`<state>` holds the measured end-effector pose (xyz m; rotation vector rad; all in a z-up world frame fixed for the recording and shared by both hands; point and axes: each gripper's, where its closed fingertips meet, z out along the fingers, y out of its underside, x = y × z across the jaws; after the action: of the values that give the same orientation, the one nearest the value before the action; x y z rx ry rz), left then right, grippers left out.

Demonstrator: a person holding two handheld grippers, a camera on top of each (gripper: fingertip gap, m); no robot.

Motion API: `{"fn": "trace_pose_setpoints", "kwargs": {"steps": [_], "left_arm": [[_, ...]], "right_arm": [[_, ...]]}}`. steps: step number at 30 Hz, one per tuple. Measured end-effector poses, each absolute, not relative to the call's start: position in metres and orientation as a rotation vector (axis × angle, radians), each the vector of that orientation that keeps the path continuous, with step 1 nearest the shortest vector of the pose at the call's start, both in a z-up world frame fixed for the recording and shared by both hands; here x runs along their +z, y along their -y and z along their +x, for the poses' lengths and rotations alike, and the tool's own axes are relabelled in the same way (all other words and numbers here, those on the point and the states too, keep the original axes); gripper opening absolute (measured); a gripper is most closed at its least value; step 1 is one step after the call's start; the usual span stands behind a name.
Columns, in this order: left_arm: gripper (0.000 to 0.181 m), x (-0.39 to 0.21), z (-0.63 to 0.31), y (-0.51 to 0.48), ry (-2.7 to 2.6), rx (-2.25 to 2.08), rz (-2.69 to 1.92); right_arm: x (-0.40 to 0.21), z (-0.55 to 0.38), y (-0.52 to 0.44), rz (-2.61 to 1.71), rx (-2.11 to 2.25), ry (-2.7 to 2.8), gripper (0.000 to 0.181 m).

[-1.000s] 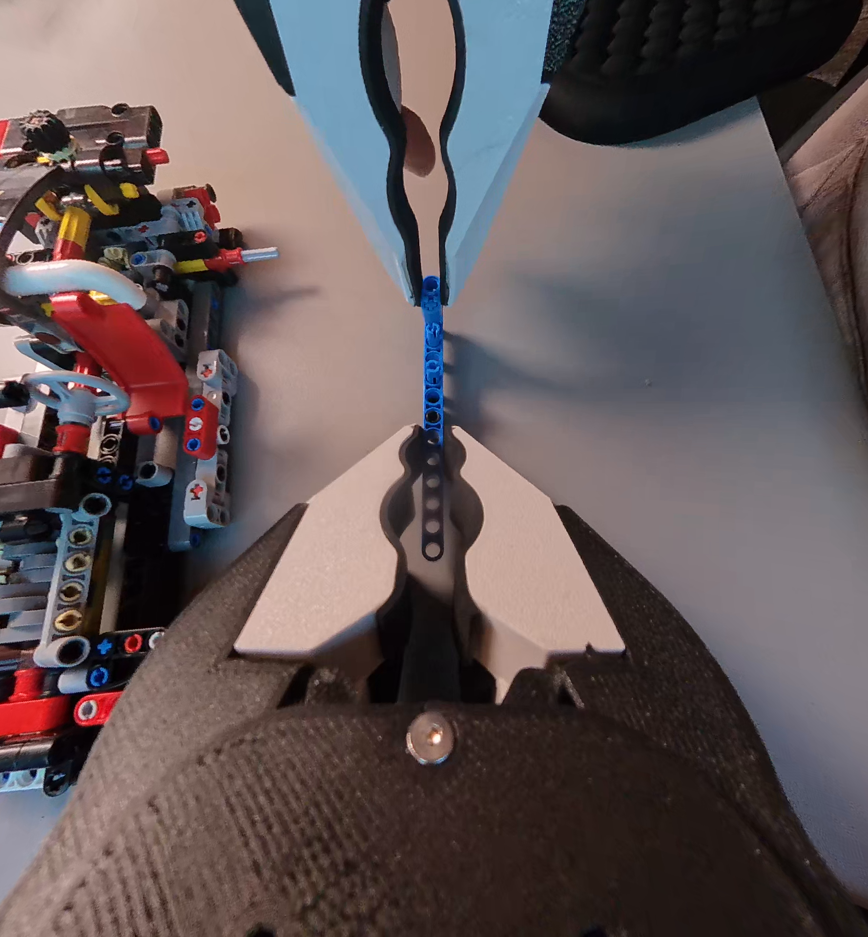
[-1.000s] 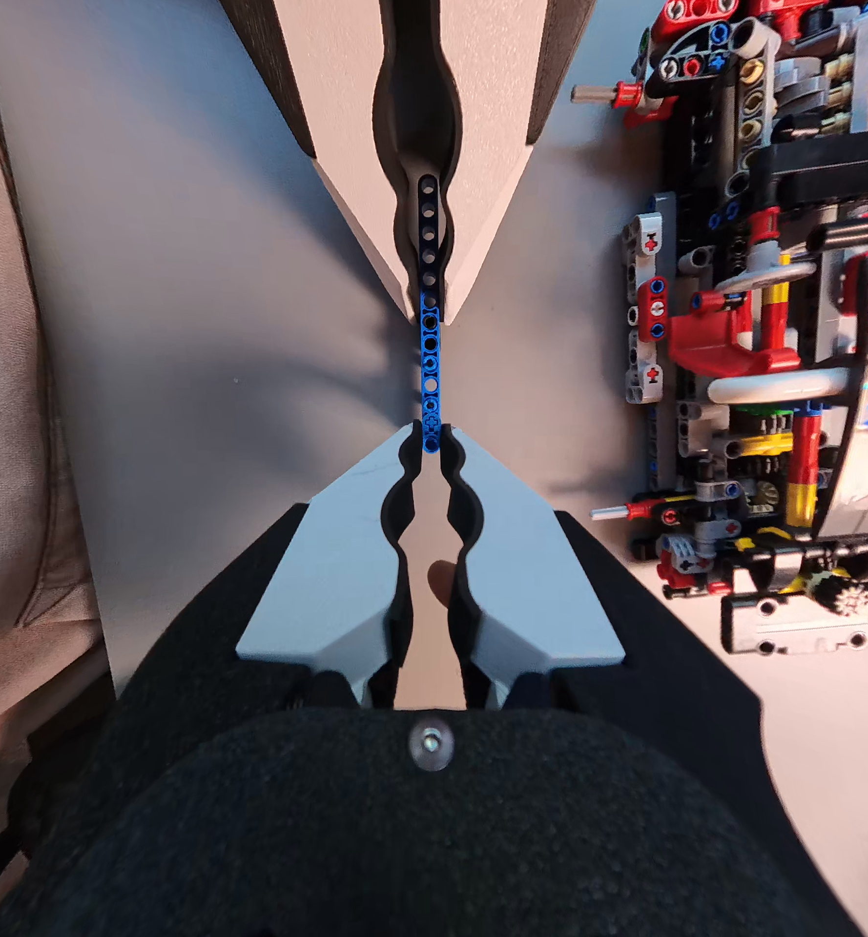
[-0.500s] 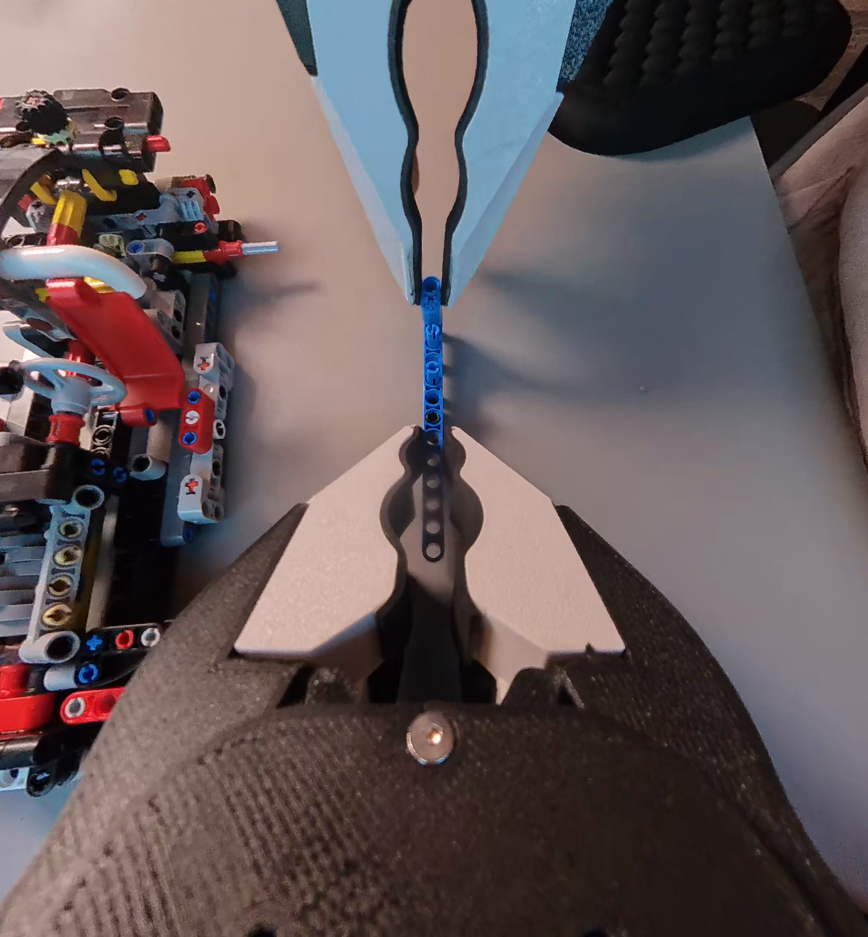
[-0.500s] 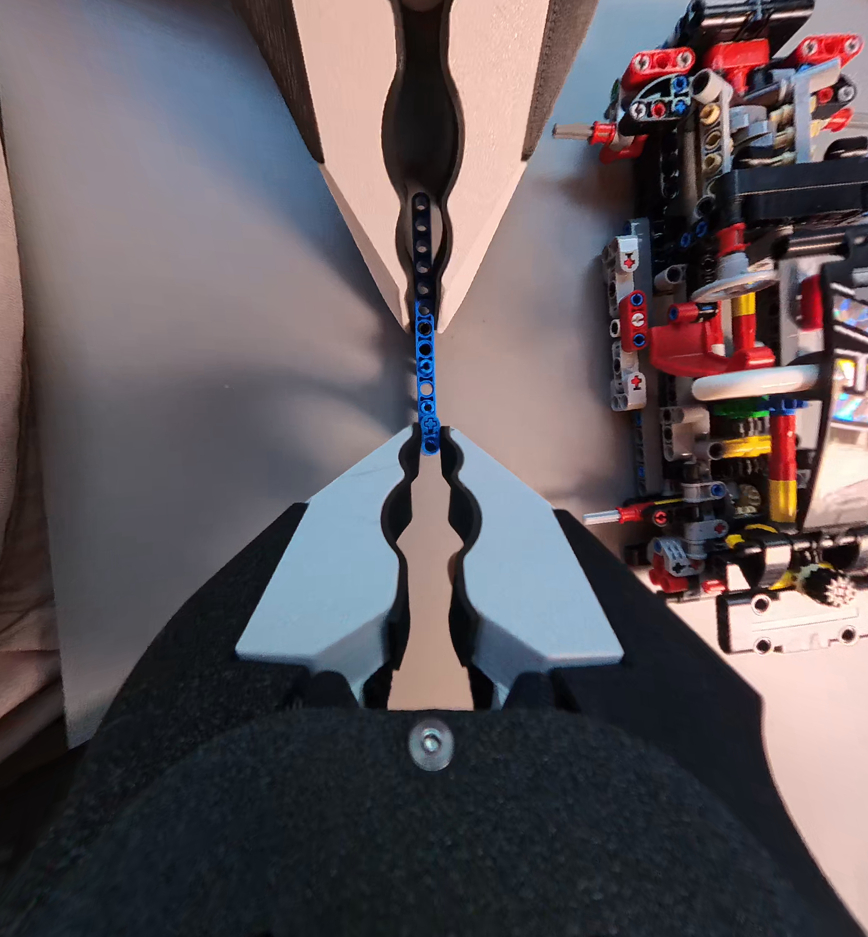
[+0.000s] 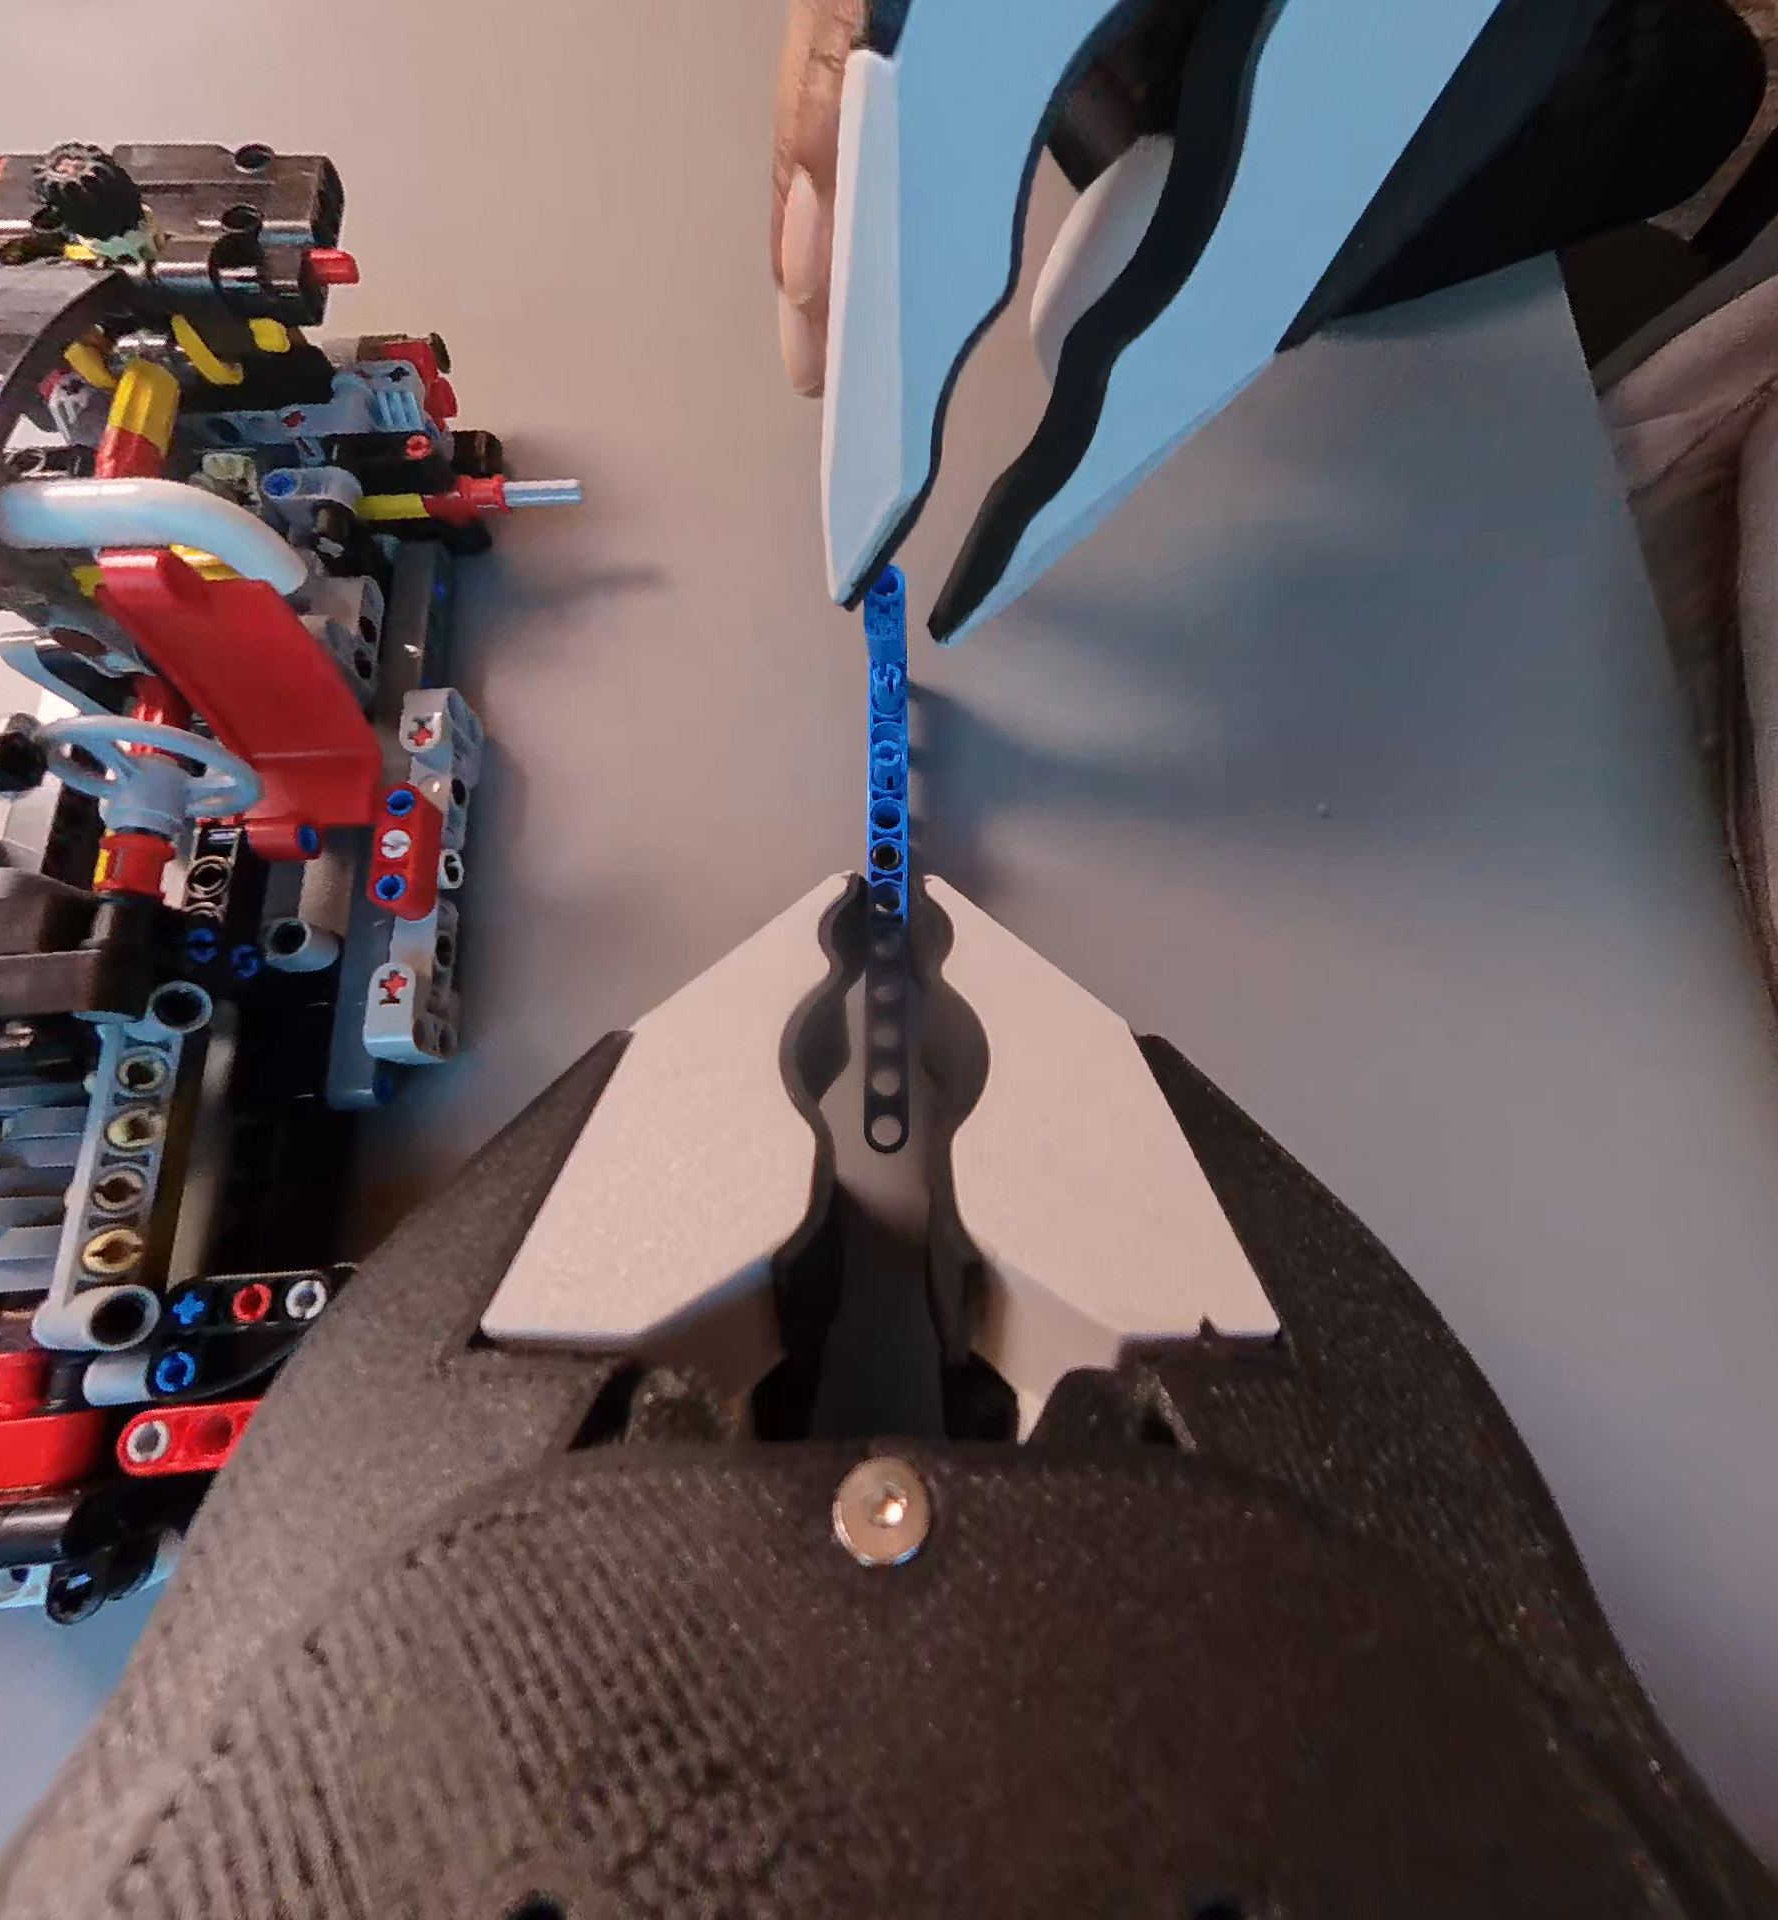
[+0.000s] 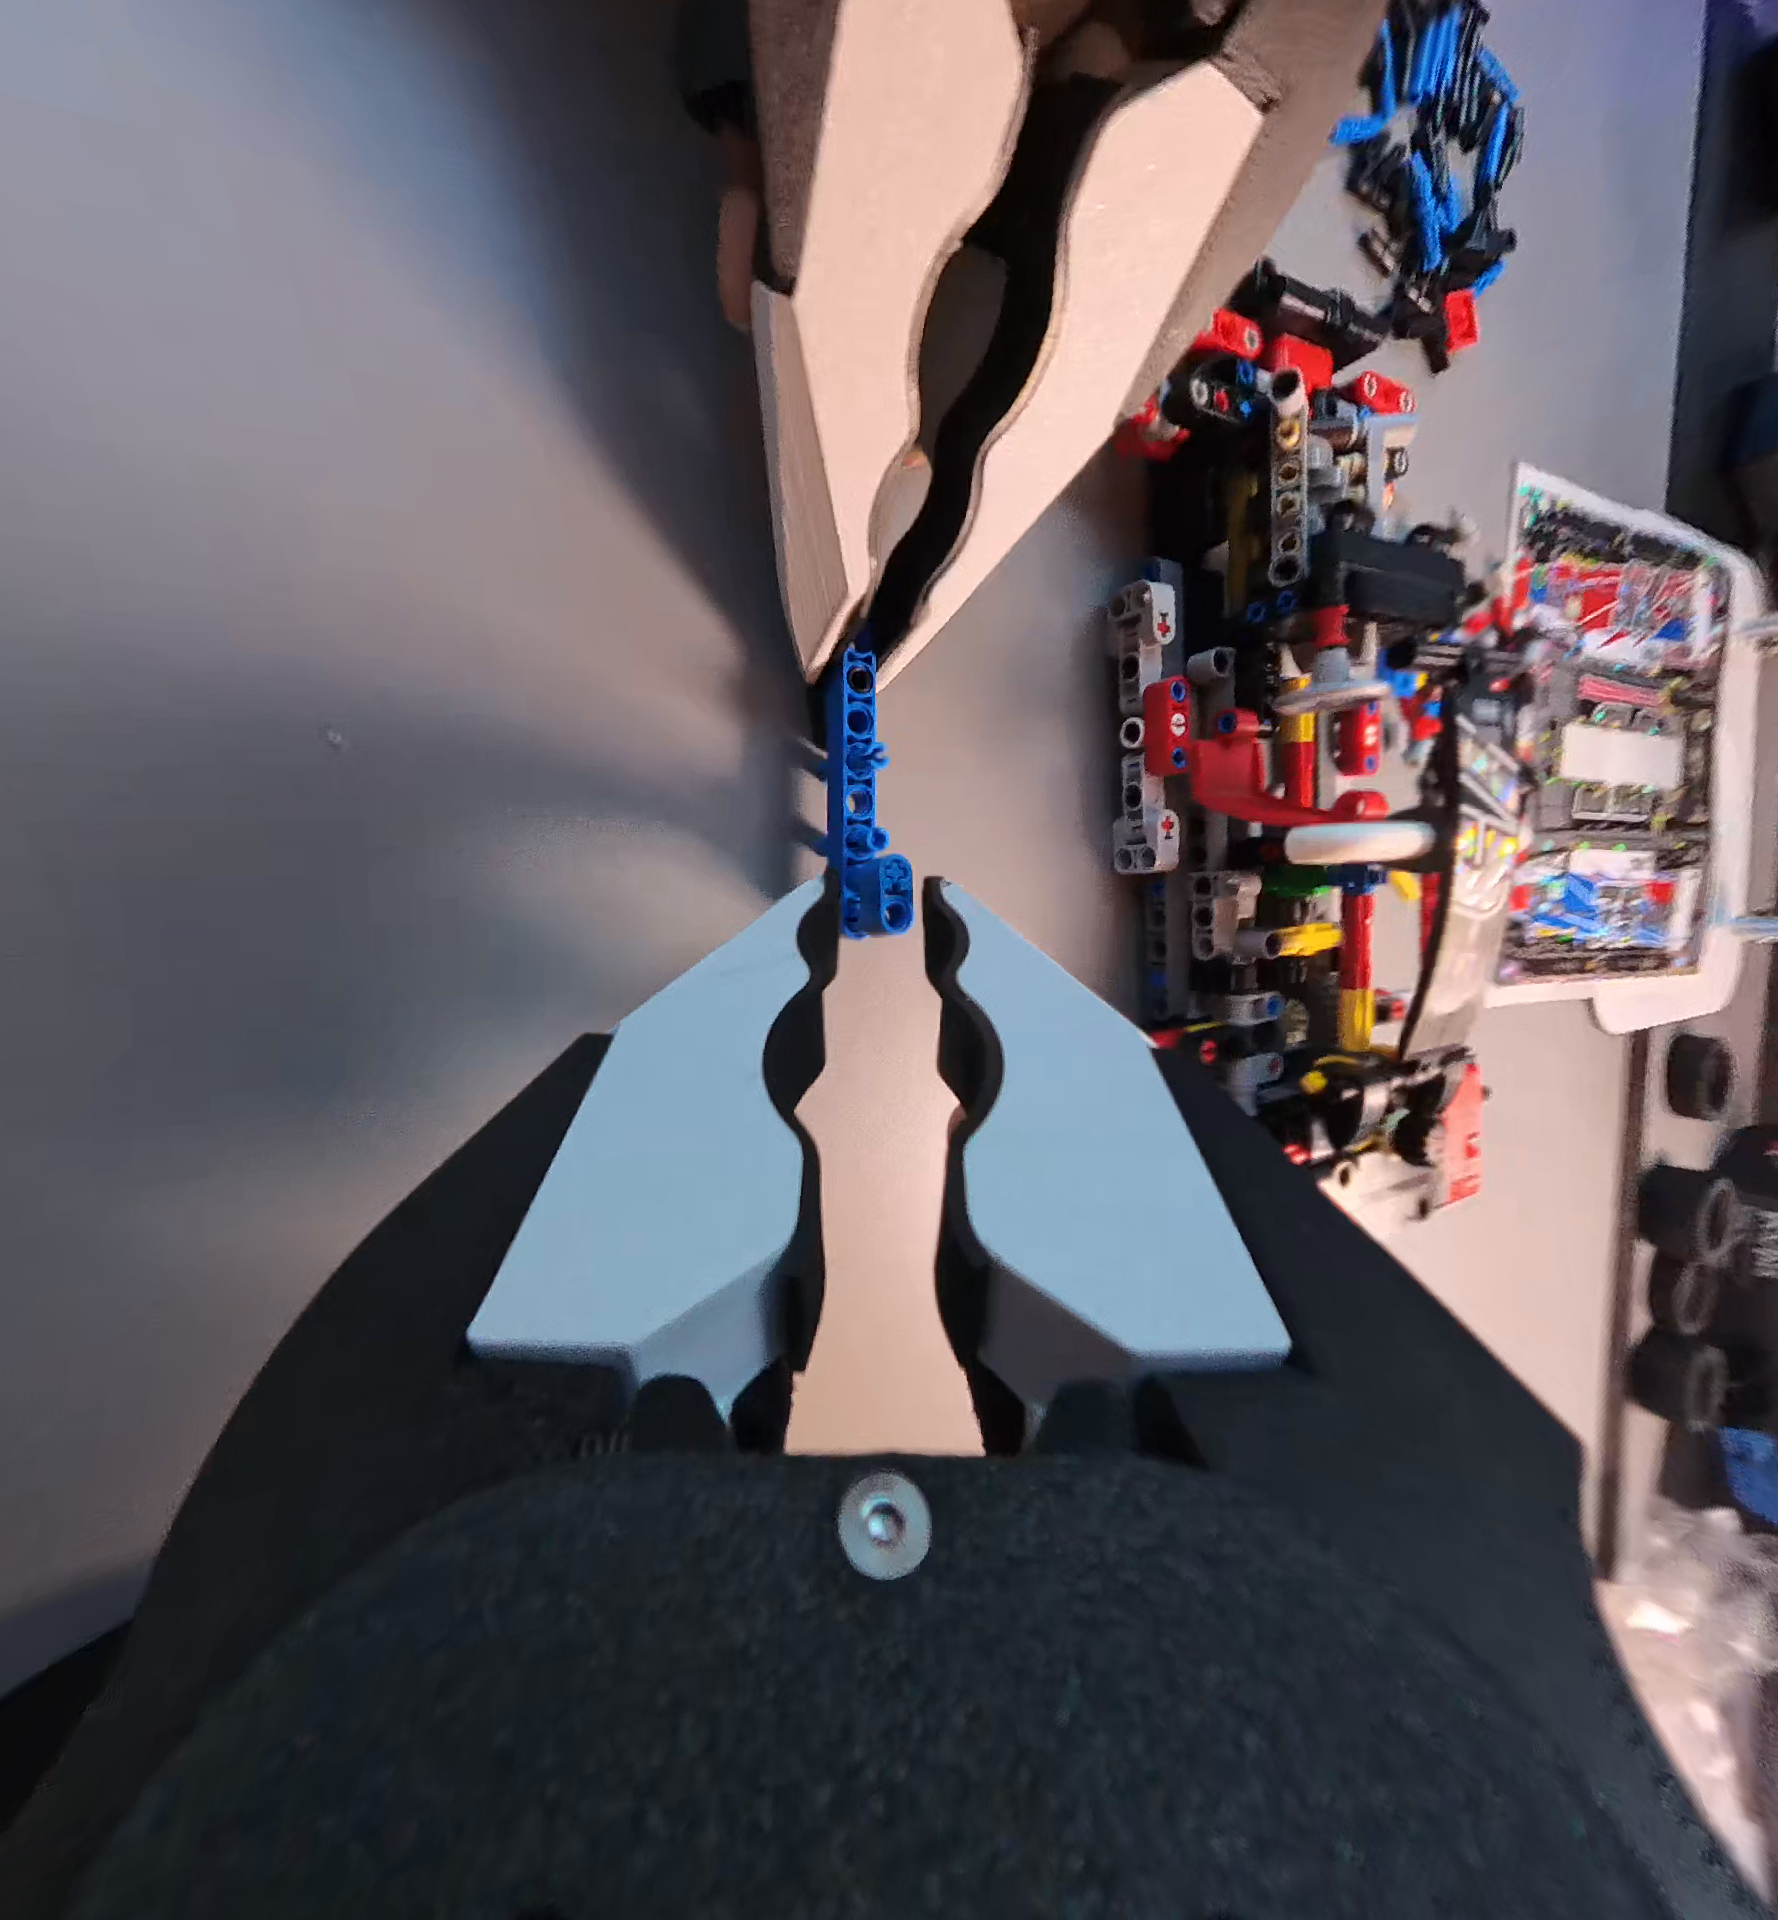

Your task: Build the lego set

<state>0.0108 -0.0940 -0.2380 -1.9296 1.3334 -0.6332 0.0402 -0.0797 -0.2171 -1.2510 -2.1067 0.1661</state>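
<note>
Holding the blue beam [image 5: 886, 748] above the worktop [image 5: 1280, 831], left tongs [image 5: 887, 883] clamp its near end. Right tongs [image 6: 880, 883] gape around the far end. Model [image 5: 168, 831] sits beside; judged next: carry beam there.

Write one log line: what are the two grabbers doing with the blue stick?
left gripper: shut on blue beam | right gripper: open, at beam's other end | lego model: on table, untouched
</note>
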Motion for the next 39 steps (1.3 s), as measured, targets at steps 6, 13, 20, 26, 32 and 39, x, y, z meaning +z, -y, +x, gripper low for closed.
{"fn": "trace_pose_setpoints", "kwargs": {"steps": [6,13,20,26,32,39], "left_arm": [[0.006,-0.2386,0.0113,0.094,-1.349,-0.612,-1.923],[0.006,-0.2389,0.0114,0.0946,-1.357,-0.605,-1.918],[0.006,-0.2391,0.0112,0.0942,-1.349,-0.614,-1.917],[0.006,-0.2391,0.011,0.0941,-1.349,-0.618,-1.907],[0.006,-0.239,0.0109,0.094,-1.351,-0.599,-1.894],[0.006,-0.2386,0.0108,0.0943,-1.343,-0.616,-1.903]], "right_arm": [[-0.2164,0.0449,0.0814,-1.525,0.363,2.204,0.016],[-0.2173,0.0459,0.0806,-1.576,0.318,2.418,0.005],[-0.2185,0.0479,0.0803,-1.589,0.349,2.384,0.005],[-0.2198,0.0476,0.0797,-1.532,0.371,2.32,0.005],[-0.2205,0.0489,0.0816,-1.531,0.39,2.321,0.005],[-0.2223,0.0474,0.0802,-1.513,0.438,2.283,0.006]]}}
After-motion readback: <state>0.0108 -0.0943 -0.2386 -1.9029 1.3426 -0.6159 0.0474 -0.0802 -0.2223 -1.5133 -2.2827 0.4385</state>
